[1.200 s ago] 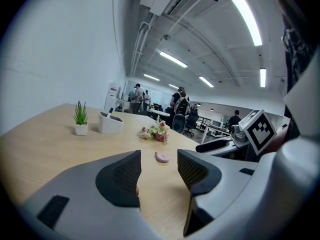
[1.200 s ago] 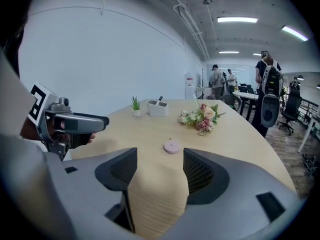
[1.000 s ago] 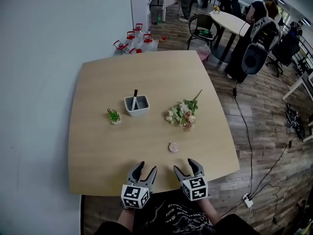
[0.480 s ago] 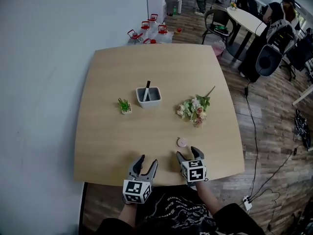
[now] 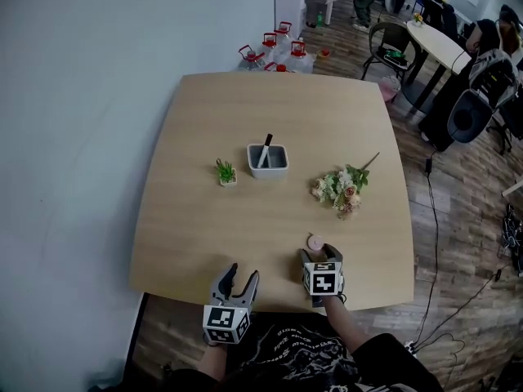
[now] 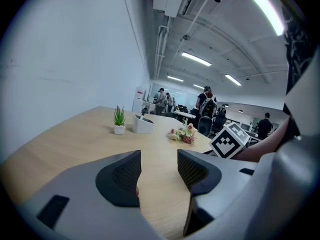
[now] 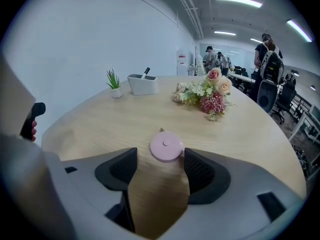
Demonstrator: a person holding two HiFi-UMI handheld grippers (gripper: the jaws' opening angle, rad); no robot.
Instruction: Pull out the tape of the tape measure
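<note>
Right gripper view shows the right gripper (image 7: 160, 158) held low over the table (image 7: 95, 121), jaws wide. The pink tape measure (image 7: 166, 147) lies flat at their tips, close to the right one. The left gripper (image 6: 159, 159) hovers at the table's near edge, jaws apart, holding nothing.

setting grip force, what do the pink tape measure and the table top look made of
Tape measure: probably smooth plastic with a matte to satin finish. It is an even pink, with a moulded round case and a small centre button.
Table: light wood look, matte. The faint, regular grain suggests laminate or veneer, but solid wood can't be ruled out.
</note>
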